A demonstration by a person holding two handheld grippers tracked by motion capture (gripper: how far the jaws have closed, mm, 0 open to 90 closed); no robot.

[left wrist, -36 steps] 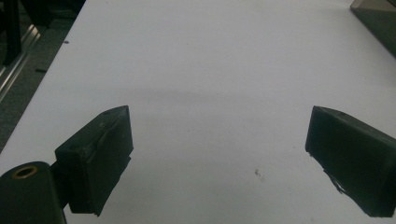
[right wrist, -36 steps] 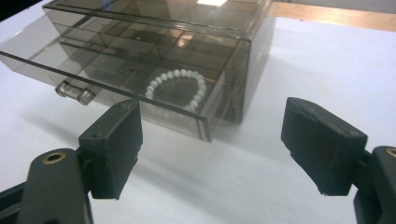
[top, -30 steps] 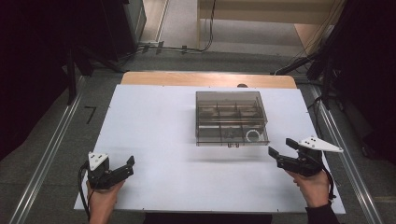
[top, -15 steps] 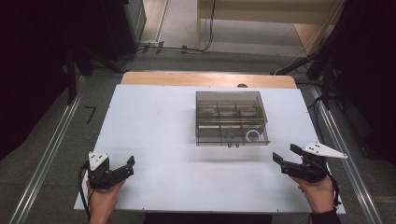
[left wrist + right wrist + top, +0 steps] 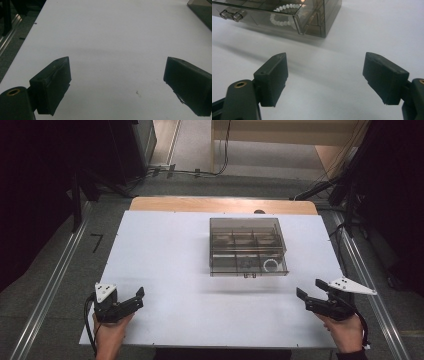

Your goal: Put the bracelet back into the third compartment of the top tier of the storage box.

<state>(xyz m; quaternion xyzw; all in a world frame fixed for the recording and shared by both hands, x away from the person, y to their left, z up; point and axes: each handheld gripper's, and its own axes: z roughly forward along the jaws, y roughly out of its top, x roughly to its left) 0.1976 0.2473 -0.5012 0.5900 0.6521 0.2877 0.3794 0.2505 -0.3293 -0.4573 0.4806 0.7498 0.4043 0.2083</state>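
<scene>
Organizer box (image 5: 248,247) sits mid-table, holding a white bead bracelet (image 5: 284,15); left gripper (image 5: 134,298) and right gripper (image 5: 312,291) both rest released, well apart.

the table top (image 5: 165,260) is a smooth, matt white sheet over a strip of bare light wood (image 5: 220,204) at its far edge. the compartment box (image 5: 247,246) is smoky, see-through plastic with a glossy sheen. inside it lies a bracelet (image 5: 284,15) of pale, milky beads. both the left gripper (image 5: 117,82) and right gripper (image 5: 324,80) have matt black, slightly rough jaws, each with a brass-coloured metal insert.
</scene>
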